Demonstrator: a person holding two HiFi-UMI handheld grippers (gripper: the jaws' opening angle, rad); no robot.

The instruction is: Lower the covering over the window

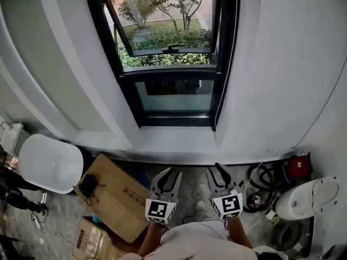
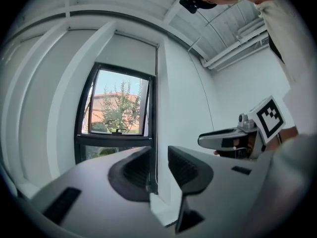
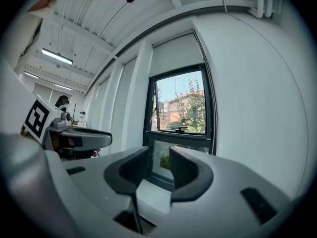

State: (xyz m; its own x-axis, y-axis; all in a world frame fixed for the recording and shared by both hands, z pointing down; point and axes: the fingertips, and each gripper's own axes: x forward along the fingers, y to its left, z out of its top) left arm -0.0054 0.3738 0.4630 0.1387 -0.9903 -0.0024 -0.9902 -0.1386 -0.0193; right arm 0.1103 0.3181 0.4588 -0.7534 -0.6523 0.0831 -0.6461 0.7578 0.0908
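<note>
A black-framed window (image 1: 168, 53) stands ahead in the white wall, its upper sash tilted open. In the left gripper view a pale roller blind (image 2: 132, 52) covers only the top of the window (image 2: 118, 114), and a thin cord (image 2: 156, 98) hangs down the frame's right side. The right gripper view shows the same blind (image 3: 174, 54) above the glass (image 3: 181, 105). My left gripper (image 1: 170, 174) and right gripper (image 1: 215, 170) are side by side below the sill, pointing at the window and well short of it. Both are open, with nothing between the jaws.
A white sill (image 1: 173, 141) runs under the window. Cardboard boxes (image 1: 116, 193) and a white rounded seat (image 1: 49, 162) lie on the floor at left. At right are coiled hoses with a red part (image 1: 295, 167) and a white appliance (image 1: 306, 199).
</note>
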